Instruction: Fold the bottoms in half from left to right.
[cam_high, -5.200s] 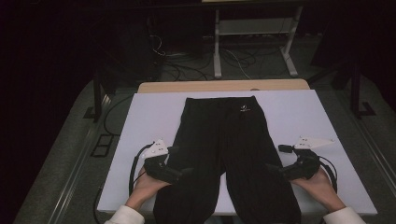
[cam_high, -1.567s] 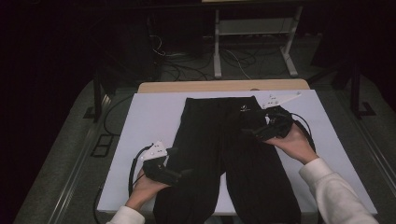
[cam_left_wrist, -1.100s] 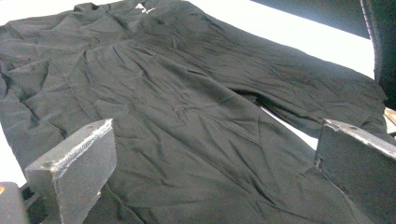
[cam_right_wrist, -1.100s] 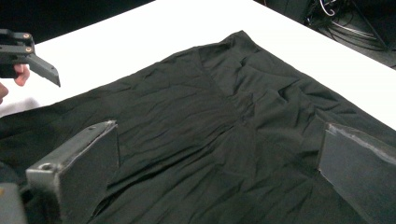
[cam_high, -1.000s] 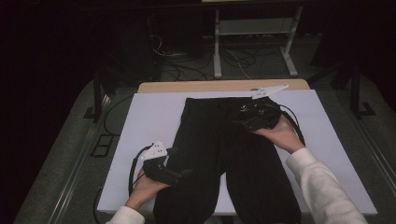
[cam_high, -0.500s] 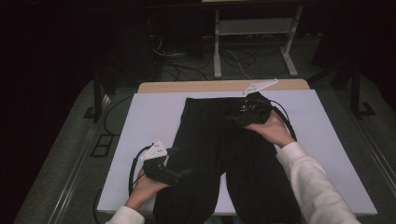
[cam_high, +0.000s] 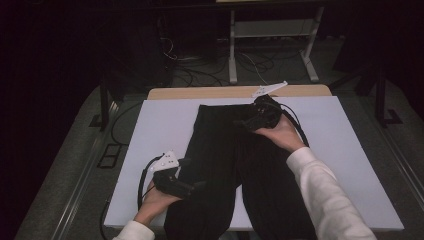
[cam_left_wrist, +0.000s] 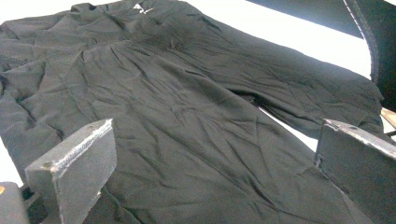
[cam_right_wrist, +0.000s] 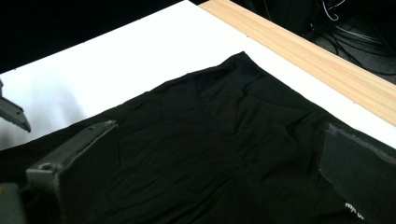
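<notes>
Right gripper (cam_high: 250, 121) hovers over the waistband end of the black trousers (cam_high: 235, 165), near the far edge of the white board (cam_high: 160, 120); its jaws stand spread with cloth under them and nothing pinched, as the right gripper view shows. Left gripper (cam_high: 192, 186) rests at the outer side of the left trouser leg, toward the board's near left corner; its jaws are likewise wide apart over the fabric (cam_left_wrist: 187, 121), gripping nothing. The trousers lie flat along the board's middle, waist toward the far edge, legs running off the near edge. The step looks like taking hold of the waistband for a fold; to do it well, the right jaws should drop onto the waistband's hem and bite through both layers; the left should pin or pinch the leg seam, so the cloth does not drag or bunch when lifted.
</notes>
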